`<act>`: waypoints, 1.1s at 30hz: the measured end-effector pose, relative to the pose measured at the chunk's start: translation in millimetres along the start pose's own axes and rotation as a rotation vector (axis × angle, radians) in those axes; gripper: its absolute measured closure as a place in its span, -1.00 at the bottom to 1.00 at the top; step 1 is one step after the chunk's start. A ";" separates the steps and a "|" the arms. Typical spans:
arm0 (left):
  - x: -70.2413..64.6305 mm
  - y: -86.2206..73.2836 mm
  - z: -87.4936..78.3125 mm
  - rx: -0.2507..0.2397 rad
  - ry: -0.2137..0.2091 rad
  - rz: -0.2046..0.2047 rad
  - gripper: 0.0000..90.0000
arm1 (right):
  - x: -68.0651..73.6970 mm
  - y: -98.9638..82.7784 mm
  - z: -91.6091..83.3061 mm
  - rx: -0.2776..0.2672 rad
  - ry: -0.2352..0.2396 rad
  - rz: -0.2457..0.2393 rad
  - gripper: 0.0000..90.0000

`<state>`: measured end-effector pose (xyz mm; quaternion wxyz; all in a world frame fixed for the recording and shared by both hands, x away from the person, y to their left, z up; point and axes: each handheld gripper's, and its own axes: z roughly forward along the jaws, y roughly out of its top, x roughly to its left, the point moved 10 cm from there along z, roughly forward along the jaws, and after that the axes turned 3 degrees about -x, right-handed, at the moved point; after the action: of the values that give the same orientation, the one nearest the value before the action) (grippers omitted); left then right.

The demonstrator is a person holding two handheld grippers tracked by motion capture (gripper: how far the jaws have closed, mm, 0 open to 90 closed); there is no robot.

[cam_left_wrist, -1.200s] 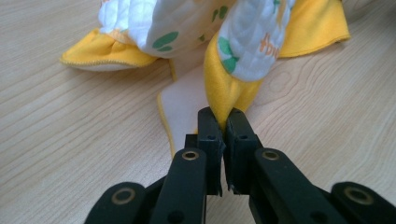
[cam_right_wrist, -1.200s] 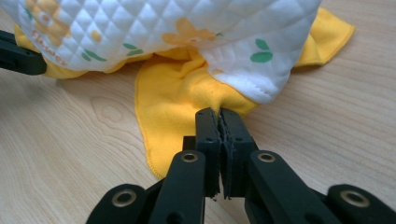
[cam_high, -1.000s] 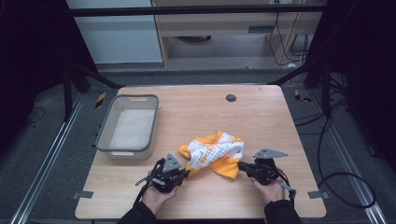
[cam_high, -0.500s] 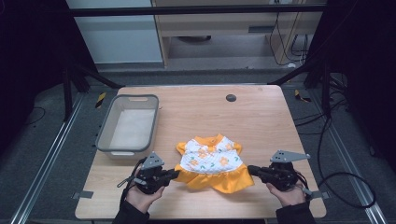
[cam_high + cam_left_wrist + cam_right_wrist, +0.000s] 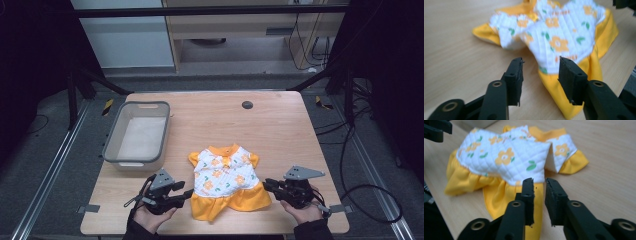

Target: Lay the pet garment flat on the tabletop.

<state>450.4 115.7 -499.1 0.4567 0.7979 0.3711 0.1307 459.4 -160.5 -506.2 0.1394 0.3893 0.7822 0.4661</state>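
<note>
Both grippers sit low at the near edge of the wooden table [image 5: 280, 125], one on each side of a small child's dress [image 5: 227, 181]. At about seven o'clock from the table's middle, the left gripper [image 5: 186, 194] rests in the person's left hand [image 5: 150, 216], its black jaws pointing toward three o'clock at the dress's skirt. In the left gripper view [image 5: 540, 72] the jaws stand well apart with nothing between them; the yellow skirt hem lies just beyond the tips, not pinched. At about five o'clock the right gripper [image 5: 266, 184] is held in the right hand [image 5: 301, 212], its jaws aimed toward nine o'clock at the opposite side of the hem. In the right gripper view [image 5: 539, 192] a narrow gap shows between the jaws, bare wood visible through it, and the cloth lies beside and under the tips without being clamped.

The dress is spread flat, collar toward twelve o'clock, skirt toward six. Its top is white quilted fabric with orange flowers and green leaves; collar, sleeve edges and skirt are yellow-orange.

A grey plastic bin [image 5: 111, 142] stands at about ten o'clock, well apart from the dress. A small dark round disc [image 5: 247, 104] is set in the table at about twelve o'clock.
</note>
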 end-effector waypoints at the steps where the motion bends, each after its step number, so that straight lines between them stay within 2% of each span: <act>1: 0.9 4.8 -2.6 -0.022 0.005 0.000 0.13 | -0.1 5.2 -0.3 -0.038 -0.010 0.004 0.60; 5: -3.5 12.1 -0.8 -0.055 0.015 0.006 0.12 | 2.5 5.3 5.7 -0.049 -0.003 -0.009 0.44; 8: -8.9 16.6 12.8 -0.046 0.019 0.038 0.11 | 3.8 3.8 18.3 -0.042 -0.014 -0.027 0.26; 11: -14.1 15.4 26.5 -0.014 0.024 0.041 0.07 | 5.3 3.1 29.4 -0.027 -0.001 -0.020 0.16; 14: -20.3 6.6 30.2 0.012 0.027 0.067 -0.03 | 9.2 -1.4 34.1 -0.009 0.010 -0.025 0.09; 18: -18.4 -9.8 20.1 0.028 0.055 0.081 -0.15 | 12.1 -11.5 28.5 0.002 0.017 -0.039 0.04; 22: -18.5 -33.8 10.8 0.063 0.045 0.067 -0.20 | 8.8 -22.9 21.3 0.012 0.013 -0.029 0.02; 25: -21.2 -49.8 13.3 0.112 0.028 0.054 -0.16 | 6.4 -31.3 18.1 0.026 0.006 -0.016 0.04; 27: -23.5 -52.7 17.0 0.133 0.012 0.047 -0.05 | 6.8 -37.2 17.8 0.046 0.011 -0.011 0.10; 29: -27.9 -53.4 21.4 0.143 -0.016 0.036 -0.03 | 7.8 -37.8 18.3 0.051 0.018 -0.011 0.13; 31: -32.4 -56.4 25.2 0.167 -0.027 0.044 0.17 | 10.4 -40.4 20.2 0.073 0.031 -0.004 0.26; 33: -33.2 -58.1 26.3 0.186 -0.031 0.034 0.43 | 13.6 -44.4 22.4 0.103 0.048 -0.005 0.51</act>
<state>414.5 93.3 -557.2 0.3840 0.8449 0.3610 0.0913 442.2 -148.3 -553.2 0.1015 0.3825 0.8094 0.4339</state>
